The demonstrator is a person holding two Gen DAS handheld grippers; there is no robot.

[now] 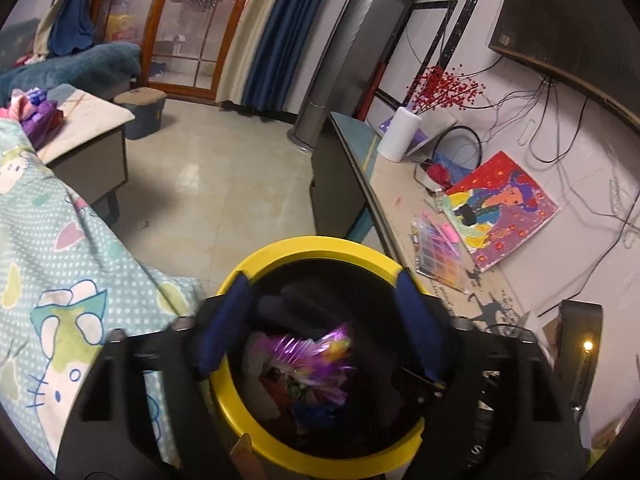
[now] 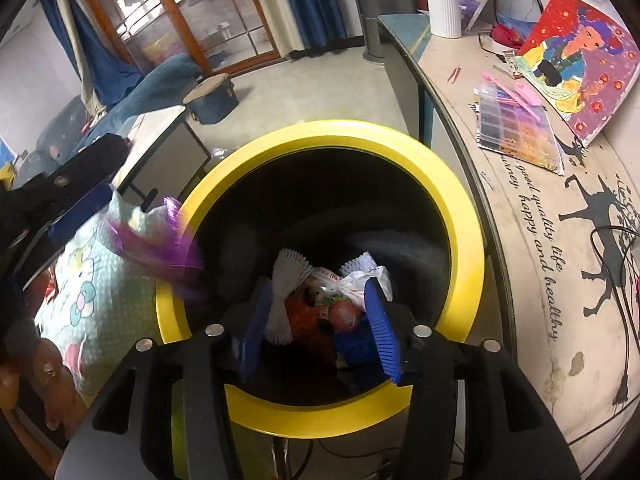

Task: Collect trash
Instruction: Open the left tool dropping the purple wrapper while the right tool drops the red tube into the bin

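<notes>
The bin had a bright yellow rim and a black inside. The wrapper was shiny purple with a touch of yellow. Both grippers were black with blue fingers. The blanket was pale teal, white-dotted, with cartoon cats. The vase was white, the berries red, the curtains dark blue and cream.

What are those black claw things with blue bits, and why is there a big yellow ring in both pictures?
They are grabbers a person holds, one per hand, each with a camera looking along its blue fingers. One picture is from the left gripper, the other from the right gripper. The yellow ring is a bin rim; both grippers hang open above it, holding nothing. A blurry purple wrapper seems to be dropping in. The desk beside it has a painting and vase.
</notes>
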